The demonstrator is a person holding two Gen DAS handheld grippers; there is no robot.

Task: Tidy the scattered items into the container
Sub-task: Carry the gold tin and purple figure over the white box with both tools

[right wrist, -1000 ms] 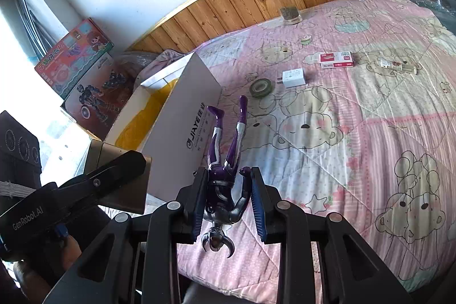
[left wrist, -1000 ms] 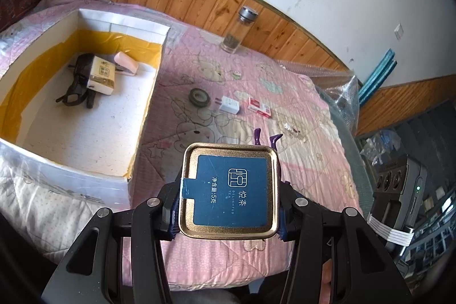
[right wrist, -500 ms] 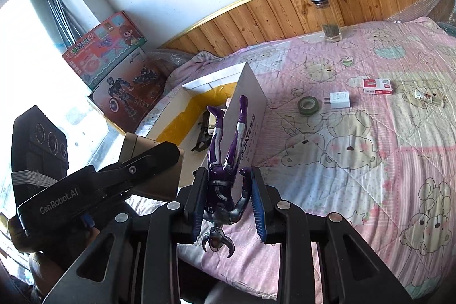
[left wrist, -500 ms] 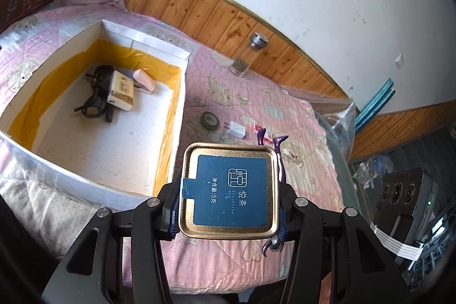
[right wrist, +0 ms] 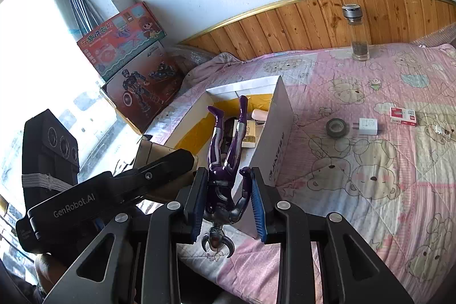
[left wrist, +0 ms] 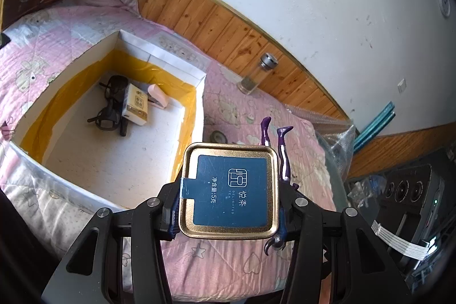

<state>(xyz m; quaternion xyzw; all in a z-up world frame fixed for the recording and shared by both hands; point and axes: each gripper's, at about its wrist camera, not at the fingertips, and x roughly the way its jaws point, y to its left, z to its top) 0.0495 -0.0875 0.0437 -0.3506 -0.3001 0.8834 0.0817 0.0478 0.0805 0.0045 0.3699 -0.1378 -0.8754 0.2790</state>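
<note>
Left tool (left wrist: 229, 207) pinches a square tea tin (left wrist: 229, 191) across its two side edges, lid label facing the cam, held just short of the near-right corner of the open white box (left wrist: 199, 76) on the bed (left wrist: 285, 116). Tin looks light, stiff, prob. smooth and slippery on the gilt rim; side-edge hold seems fine but it could pivot if tilted, so keep it level. Right tool (right wrist: 226, 197) is clamped on a purple action figure (right wrist: 225, 161) at the torso, head down, legs pointing up toward the box. Figure is hard plastic, light, w/ jointed limbs that may swing; torso is the sensible place to hold, limbs aren't. Both items sit near the box, not yet inside. Already in the box: black glasses (left wrist: 109, 104), a small cream box (left wrist: 135, 104), a pink item (left wrist: 158, 96) — can't tell what. Left on the bed: tape roll (right wrist: 337, 127), white charger (right wrist: 367, 126), red-white pack (right wrist: 403, 116), glass bottle (right wrist: 357, 33) upright by the headboard, plus a small blurry wrapper at far right. In the left cam the tin hides most of the figure and the bed items behind it; the tin's depth and underside aren't visible.
</note>
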